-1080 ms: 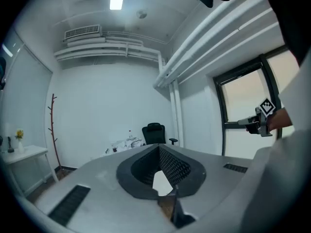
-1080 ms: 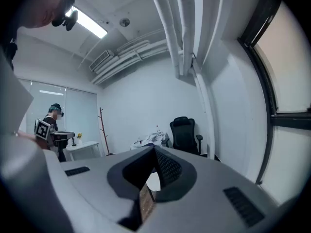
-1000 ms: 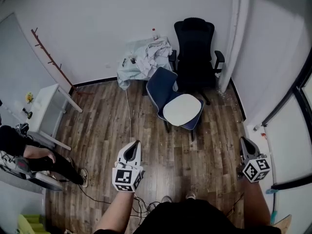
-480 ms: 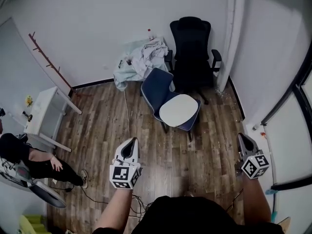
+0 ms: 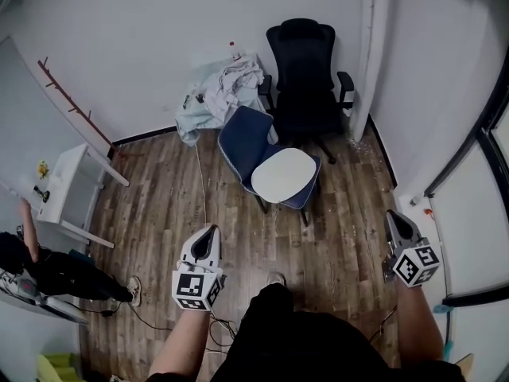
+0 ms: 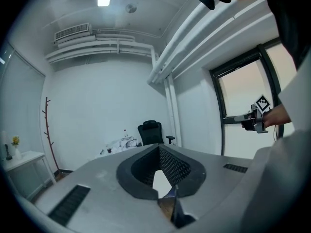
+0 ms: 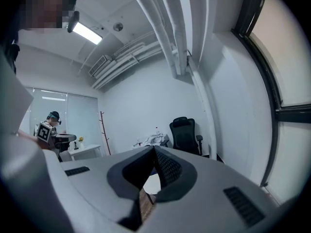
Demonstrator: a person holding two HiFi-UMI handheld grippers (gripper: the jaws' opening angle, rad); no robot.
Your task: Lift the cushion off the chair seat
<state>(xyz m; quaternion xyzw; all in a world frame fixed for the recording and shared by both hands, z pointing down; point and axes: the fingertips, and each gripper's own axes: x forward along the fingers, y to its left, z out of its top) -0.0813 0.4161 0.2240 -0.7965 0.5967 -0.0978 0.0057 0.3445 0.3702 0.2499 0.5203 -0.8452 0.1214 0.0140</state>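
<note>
A white oval cushion [image 5: 285, 175] lies on the seat of a blue chair [image 5: 242, 137] in the middle of the wooden floor. Both grippers hang well short of it, nearer to me. My left gripper [image 5: 207, 231] is at the lower left, its jaws shut with nothing in them. My right gripper [image 5: 392, 216] is at the lower right, also shut and empty. In the left gripper view the gripper [image 6: 158, 145] points toward the chair, and a patch of the cushion [image 6: 161, 180] shows through its jaw window. The right gripper view shows the same for that gripper [image 7: 154, 148].
A black office chair [image 5: 301, 70] stands behind the blue chair by the back wall. Beside it is a heap of pale cloth [image 5: 216, 90]. A white side table [image 5: 67, 183] and a seated person [image 5: 48, 269] are at the left. A cable [image 5: 201, 189] runs across the floor.
I have stepped forward and a knee now shows between the grippers. Both grippers have moved with me toward the chair. The person at the left has raised an arm.
</note>
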